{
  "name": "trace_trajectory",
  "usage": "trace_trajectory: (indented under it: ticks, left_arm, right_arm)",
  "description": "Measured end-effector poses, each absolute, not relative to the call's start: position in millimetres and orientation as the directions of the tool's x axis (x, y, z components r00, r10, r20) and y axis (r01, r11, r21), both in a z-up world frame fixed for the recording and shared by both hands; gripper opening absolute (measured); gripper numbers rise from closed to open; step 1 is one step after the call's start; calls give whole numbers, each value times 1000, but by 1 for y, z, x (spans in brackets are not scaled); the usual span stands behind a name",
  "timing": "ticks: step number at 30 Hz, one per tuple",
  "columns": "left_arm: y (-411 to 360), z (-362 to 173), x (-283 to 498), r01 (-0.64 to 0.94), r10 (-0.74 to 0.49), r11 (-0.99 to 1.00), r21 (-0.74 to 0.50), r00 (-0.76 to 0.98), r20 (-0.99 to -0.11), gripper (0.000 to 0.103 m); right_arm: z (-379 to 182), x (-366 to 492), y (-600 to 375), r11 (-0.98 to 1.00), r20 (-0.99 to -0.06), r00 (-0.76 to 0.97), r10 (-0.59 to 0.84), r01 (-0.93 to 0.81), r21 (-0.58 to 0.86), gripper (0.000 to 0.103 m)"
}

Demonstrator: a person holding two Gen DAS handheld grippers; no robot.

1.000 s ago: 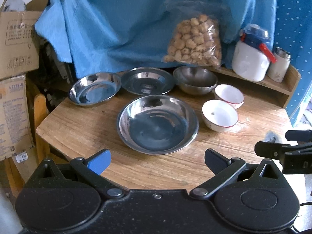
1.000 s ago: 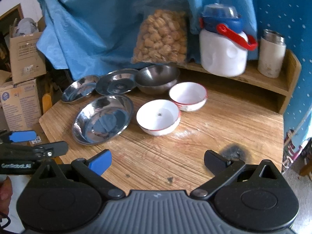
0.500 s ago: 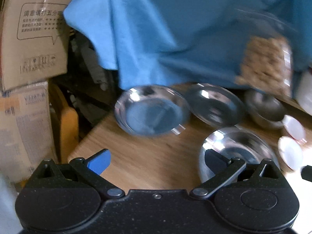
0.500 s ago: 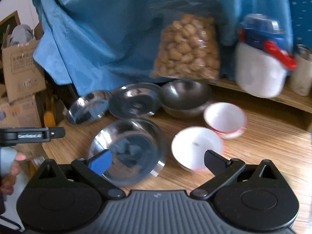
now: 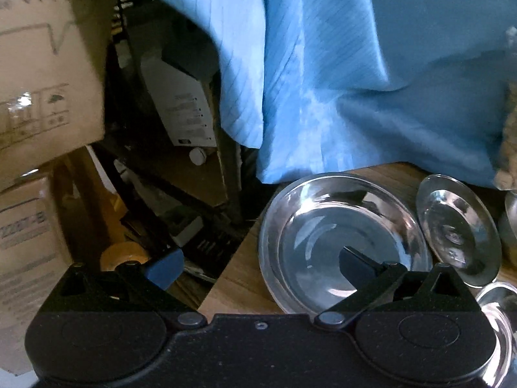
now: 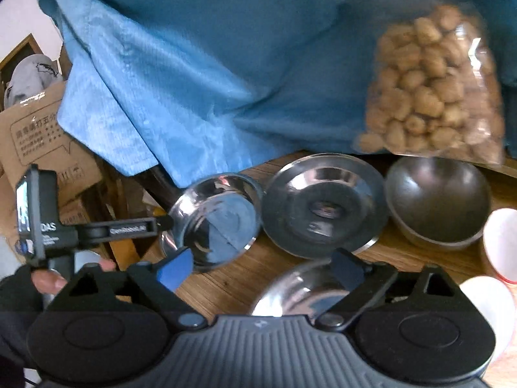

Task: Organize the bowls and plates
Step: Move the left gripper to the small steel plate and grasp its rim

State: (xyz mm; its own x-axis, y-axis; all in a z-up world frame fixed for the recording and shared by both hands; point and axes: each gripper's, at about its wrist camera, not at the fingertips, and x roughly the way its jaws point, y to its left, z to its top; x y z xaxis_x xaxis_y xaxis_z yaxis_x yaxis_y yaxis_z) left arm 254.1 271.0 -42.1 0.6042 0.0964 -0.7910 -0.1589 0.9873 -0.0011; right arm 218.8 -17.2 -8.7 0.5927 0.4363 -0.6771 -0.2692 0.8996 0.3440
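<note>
Clearly the left gripper (image 5: 258,263) is lining up on the leftmost steel plate (image 5: 342,242), its jaws spread wide and holding nothing; one finger hangs off the table's left edge and the other sits over the plate's hollow. In the right wrist view its tip (image 6: 163,223) is just at that plate's near-left rim. To do this well, I judge the fingers should straddle the rim, one above and one below or outside, then close firmly. The polished lip looks thin and slick and could slip. The plate sits close to the corner of the wooden table (image 5: 232,286), so a careless nudge might push it off.

That plate is shallow, round and mirror-bright, throwing back the blue cloth (image 5: 339,74) behind it. Just to its right lies a second steel plate (image 6: 323,203), rims nearly touching, and then a deeper steel bowl (image 6: 437,200) under a bag of snacks (image 6: 433,90). A larger steel plate (image 6: 300,291) lies nearest the right gripper (image 6: 261,268), which is also wide open and empty above it. Two white bowls (image 6: 501,242) show at the far right edge.
</note>
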Motion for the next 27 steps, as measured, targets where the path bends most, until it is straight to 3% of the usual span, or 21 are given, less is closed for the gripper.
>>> trace_trajectory:
  ticks: [3,10,12,15,20,27]
  left_arm:
    - [275,-47,260,-159,81,987,-19,600,-796,102]
    - [280,-56,273,-132,51,991,-33,590,-806,100]
    - [279,-58,274,-123,41,992,-39,593,-804,99]
    - [281,-60,275,-119,32,992,-46,585,-811,95]
    - [285,-65,278,-130,28,990,-57,572,-820,89]
    - [287,-69,282,-139,17,988,-72,551,-834,76]
  right_arm:
    - [-13,231,-6,889,-690,560,459,-280,363,85]
    - [-29,250,20,864,-708,496,503,-288,412,82]
    - [-33,253,26,862,-712,487,506,-291,414,77]
    - [-41,259,34,868,-729,470,497,-275,414,71]
    - [-52,264,45,875,-748,455,484,-280,396,71]
    - [-64,273,47,881,-752,459,473,-224,417,55]
